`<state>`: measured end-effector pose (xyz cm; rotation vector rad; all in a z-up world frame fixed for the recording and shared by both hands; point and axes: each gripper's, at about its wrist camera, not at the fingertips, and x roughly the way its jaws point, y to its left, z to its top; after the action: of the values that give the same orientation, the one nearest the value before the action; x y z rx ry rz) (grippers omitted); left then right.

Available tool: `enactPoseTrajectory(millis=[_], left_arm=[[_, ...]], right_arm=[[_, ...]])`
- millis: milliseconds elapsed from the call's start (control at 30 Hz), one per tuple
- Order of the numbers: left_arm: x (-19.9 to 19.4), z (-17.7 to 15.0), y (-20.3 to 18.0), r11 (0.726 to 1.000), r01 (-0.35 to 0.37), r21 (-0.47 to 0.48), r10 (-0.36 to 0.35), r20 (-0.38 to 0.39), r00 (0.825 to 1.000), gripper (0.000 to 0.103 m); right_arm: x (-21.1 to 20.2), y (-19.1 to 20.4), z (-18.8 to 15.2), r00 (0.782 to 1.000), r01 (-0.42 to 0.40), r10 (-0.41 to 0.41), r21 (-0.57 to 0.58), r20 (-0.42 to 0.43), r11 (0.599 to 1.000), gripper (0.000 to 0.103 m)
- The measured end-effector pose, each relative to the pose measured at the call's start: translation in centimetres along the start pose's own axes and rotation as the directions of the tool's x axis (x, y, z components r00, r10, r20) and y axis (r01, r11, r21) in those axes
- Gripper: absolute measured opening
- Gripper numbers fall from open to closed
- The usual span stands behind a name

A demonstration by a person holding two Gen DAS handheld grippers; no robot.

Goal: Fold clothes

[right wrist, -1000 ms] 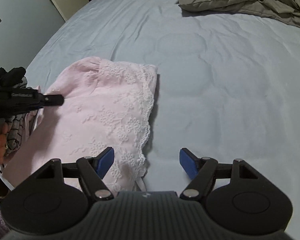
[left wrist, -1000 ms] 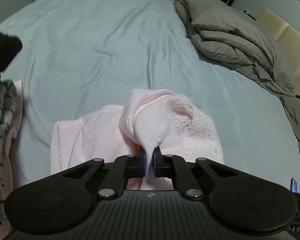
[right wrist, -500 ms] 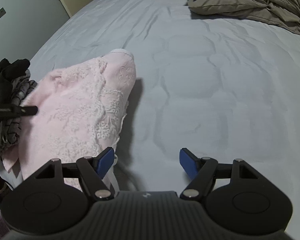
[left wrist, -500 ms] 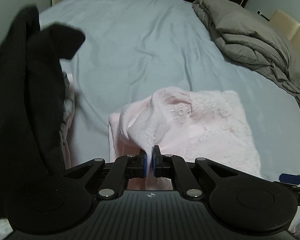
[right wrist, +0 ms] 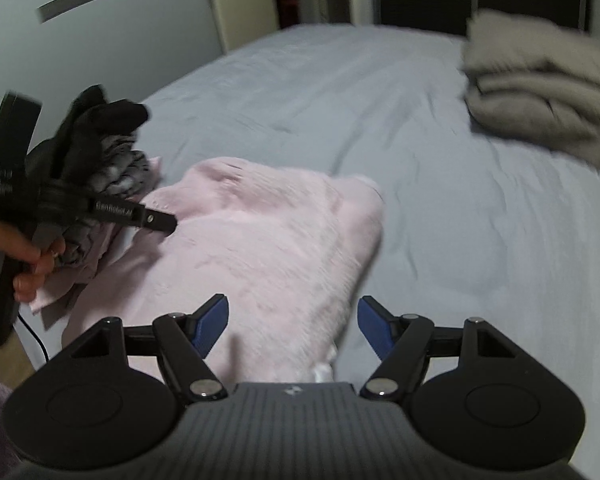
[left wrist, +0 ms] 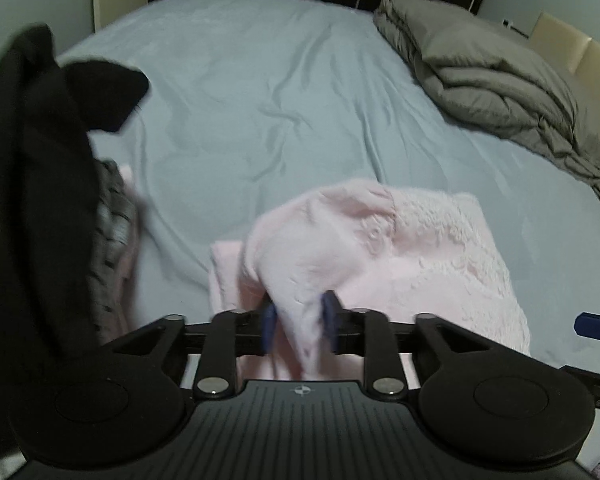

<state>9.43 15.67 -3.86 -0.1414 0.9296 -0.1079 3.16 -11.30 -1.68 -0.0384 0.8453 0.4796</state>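
Note:
A pale pink embroidered garment [left wrist: 420, 248] lies folded on the light blue bed sheet [left wrist: 280, 100]. My left gripper [left wrist: 299, 318] stands open, its blue pads parted, and a raised corner of the pink cloth hangs loose between them. In the right wrist view the same garment [right wrist: 268, 240] spreads out under and ahead of my right gripper [right wrist: 292, 320], which is open wide and holds nothing. The left gripper's fingers [right wrist: 156, 220] reach in over the garment's left edge, held by a hand [right wrist: 24, 268]. Both views are blurred by motion.
A pile of black and grey striped clothes [left wrist: 32, 184] sits at the bed's left edge, close to the pink garment; the right wrist view shows this pile [right wrist: 100, 152] too. A bunched grey duvet [left wrist: 500, 80] fills the far right. Bare sheet lies between.
My left gripper's pads, shut on the pink corner before, have parted. Both grippers have swung left, so the clothes pile and the wall come into view.

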Motion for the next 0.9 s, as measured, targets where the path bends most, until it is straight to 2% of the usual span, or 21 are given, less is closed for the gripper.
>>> enactPoseTrajectory(millis=[67,200,233,400,500,633,733,900], left_arm=[[-1.0,-0.1,0.2,1.000,-0.003,0.010,0.003,0.028,1.000,0.033],[-3.6,-0.7,-0.3,0.998,-0.020,0.059,0.015,0.081,0.997,0.033],[-4.2,-0.9,-0.6,0.997,-0.024,0.075,0.017,0.096,0.995,0.033],[-5.6,-2.3,-2.8,0.982,0.048,0.182,-0.069,0.115,0.991,0.031],[-4.3,-3.1,-4.5,0.959,0.018,0.281,-0.049,0.105,0.993,0.031],[-1.4,-3.0,-4.0,0.968,-0.019,0.252,0.007,0.049,0.999,0.030],[0.7,-2.9,-2.7,0.980,-0.025,0.200,0.025,-0.002,1.000,0.030],[2.7,-3.0,-2.2,0.983,-0.027,0.180,0.037,-0.053,0.998,0.030]], right_arm=[[-0.2,0.8,0.1,0.999,-0.015,0.017,-0.040,0.032,0.999,0.073],[-0.4,2.2,-0.3,0.996,-0.059,0.065,-0.082,0.064,0.995,0.073],[-0.3,2.6,-0.4,0.996,-0.059,0.065,-0.100,0.059,0.993,0.073],[0.6,4.1,-1.3,0.998,-0.044,0.050,-0.169,0.034,0.985,0.074],[1.8,4.0,-1.4,0.999,-0.036,0.037,-0.160,0.004,0.987,0.074],[3.6,3.8,-1.3,0.998,-0.046,0.041,-0.115,-0.038,0.992,0.074],[4.8,3.8,-1.4,0.997,-0.049,0.042,-0.103,-0.071,0.993,0.075],[6.8,3.8,-1.7,0.991,-0.048,0.035,-0.096,-0.128,0.994,0.075]])
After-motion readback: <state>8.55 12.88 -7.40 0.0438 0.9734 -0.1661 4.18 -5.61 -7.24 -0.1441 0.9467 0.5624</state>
